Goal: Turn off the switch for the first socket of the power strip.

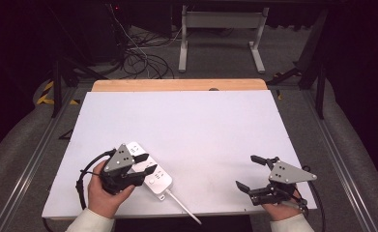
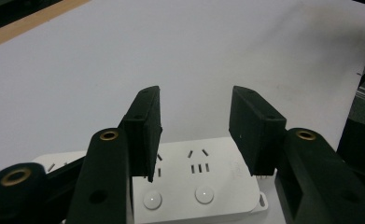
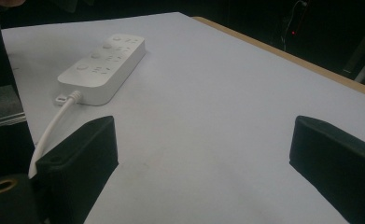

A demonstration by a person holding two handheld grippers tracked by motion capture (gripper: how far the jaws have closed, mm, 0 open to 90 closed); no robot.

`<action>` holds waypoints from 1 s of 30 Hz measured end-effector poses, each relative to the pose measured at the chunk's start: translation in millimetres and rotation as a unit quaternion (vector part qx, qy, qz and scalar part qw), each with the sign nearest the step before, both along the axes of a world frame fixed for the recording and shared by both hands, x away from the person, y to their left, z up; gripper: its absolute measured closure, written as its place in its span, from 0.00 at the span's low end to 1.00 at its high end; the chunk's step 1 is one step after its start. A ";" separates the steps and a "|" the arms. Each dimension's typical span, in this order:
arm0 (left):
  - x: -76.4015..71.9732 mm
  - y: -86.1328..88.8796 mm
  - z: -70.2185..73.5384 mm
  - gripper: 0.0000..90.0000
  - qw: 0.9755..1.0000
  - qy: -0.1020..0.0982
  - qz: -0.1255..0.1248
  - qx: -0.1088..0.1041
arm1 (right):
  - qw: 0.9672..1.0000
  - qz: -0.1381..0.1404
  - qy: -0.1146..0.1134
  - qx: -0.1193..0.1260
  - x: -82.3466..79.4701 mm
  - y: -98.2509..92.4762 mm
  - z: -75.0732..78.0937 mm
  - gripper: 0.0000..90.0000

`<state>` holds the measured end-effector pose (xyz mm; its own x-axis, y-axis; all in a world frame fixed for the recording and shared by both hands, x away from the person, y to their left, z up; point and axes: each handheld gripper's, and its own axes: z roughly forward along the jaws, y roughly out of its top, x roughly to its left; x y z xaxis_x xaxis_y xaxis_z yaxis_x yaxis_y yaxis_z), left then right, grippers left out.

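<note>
**Now the tongs hang over the plug strip**

Down at the lower left, the left gripper point(image 1: 144, 163) hovers open above the white power strip point(image 1: 158, 180) on the white table point(image 1: 201, 125). At the lower right, the right gripper point(image 1: 249, 172) rests wide open, holding nothing.

I see my left gripper point(image 1: 144, 163) poised over the white power strip point(image 1: 153, 176), jaws apart; my right gripper point(image 1: 247, 172), jaws spread, sits well right of that strip.
</note>
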<state>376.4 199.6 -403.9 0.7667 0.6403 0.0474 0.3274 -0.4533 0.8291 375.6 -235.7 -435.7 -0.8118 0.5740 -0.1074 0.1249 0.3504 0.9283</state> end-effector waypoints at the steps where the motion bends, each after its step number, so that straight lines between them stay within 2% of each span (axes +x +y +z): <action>1: 0.5 -1.0 -0.1 0.60 1.000 0.002 0.001 -0.001 | 1.000 0.000 0.000 0.000 0.0 -0.1 0.0 0.09; 7: 7.7 -5.5 -2.3 0.62 1.000 0.018 -0.004 0.001 | 1.000 0.005 0.001 0.003 0.6 0.5 0.1 0.09; 9: 10.4 -7.2 -2.3 0.63 1.000 0.024 -0.013 0.004 | 1.000 0.004 0.000 0.004 0.3 0.1 0.3 0.09; 15: 9.7 -9.3 -1.5 0.65 1.000 0.025 -0.012 0.011 | 1.000 0.005 0.002 0.006 0.8 -0.2 -0.2 0.09; 17: 9.4 -9.8 -0.1 0.72 0.999 0.030 -0.014 0.014 | 1.000 0.005 0.001 0.004 1.0 -0.3 -0.3 0.09; 18: 9.5 -10.3 0.8 0.72 0.999 0.038 -0.017 0.016 | 1.000 0.005 0.001 0.004 1.0 -0.3 -0.3 0.09; 20: 9.5 -11.2 2.7 0.83 0.999 0.042 -0.018 0.026 | 1.000 0.005 0.002 0.005 1.1 -0.3 -0.3 0.09; 22: 9.7 -10.7 4.5 0.92 0.998 0.049 -0.019 0.025 | 1.000 0.006 0.003 0.004 1.2 0.0 -0.3 0.09; 23: 9.7 -10.5 5.4 0.92 0.998 0.050 -0.020 0.026 | 1.000 0.005 0.002 0.002 1.2 0.1 -0.4 0.09; 24: 9.5 -11.4 6.7 0.99 0.998 0.050 -0.017 0.039 | 1.000 0.007 0.003 0.002 1.2 0.4 -0.5 0.09; 27: 9.5 -12.6 7.5 1.00 0.997 0.055 -0.013 0.050 | 1.000 0.005 0.004 0.002 1.3 0.3 -0.6 0.09; 30: 10.6 -16.4 8.4 1.00 0.995 0.069 -0.017 0.068 | 1.000 0.006 0.004 0.004 1.5 0.1 -0.7 0.09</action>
